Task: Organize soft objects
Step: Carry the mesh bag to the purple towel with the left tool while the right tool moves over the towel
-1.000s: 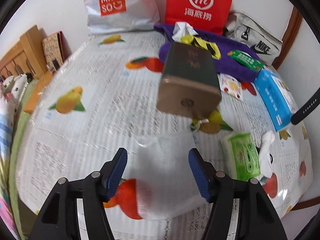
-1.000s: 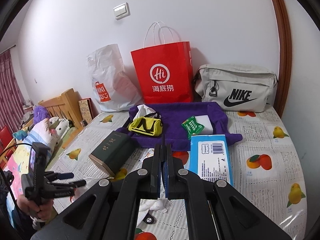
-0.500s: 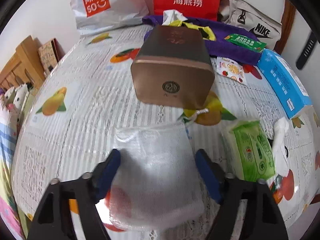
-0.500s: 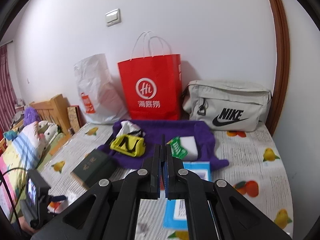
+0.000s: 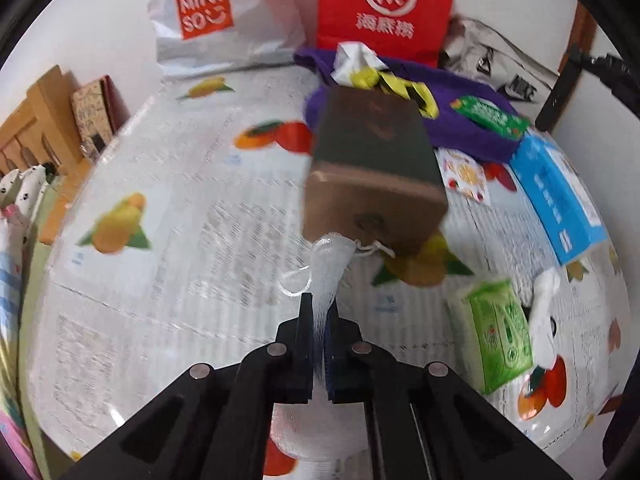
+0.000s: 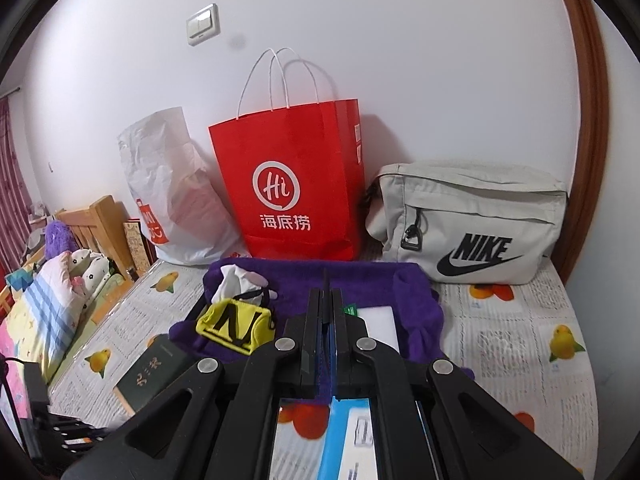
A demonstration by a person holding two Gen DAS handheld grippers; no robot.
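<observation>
My left gripper (image 5: 320, 300) points down at the fruit-print tablecloth (image 5: 180, 216). Its jaws are closing, and the pads pinch a white mesh pouch (image 5: 328, 256) between them. The pouch's drawstring end reaches the foot of a dark green box (image 5: 376, 168). My right gripper (image 6: 327, 292) is shut with nothing in it, hovering over a purple towel (image 6: 360, 280). On that towel lie a yellow pouch (image 6: 236, 322), a white cloth (image 6: 236, 280) and a green packet (image 5: 488, 116).
A green tissue pack (image 5: 496, 332), a white sock (image 5: 544, 308) and a blue box (image 5: 556, 196) lie at the right. At the back wall stand a red paper bag (image 6: 292, 184), a white plastic bag (image 6: 176, 200) and a grey Nike bag (image 6: 472, 220).
The left jaws have gone from wide open around the mesh pouch to pinched on it. The right gripper has moved forward, toward the purple towel and the bags.
</observation>
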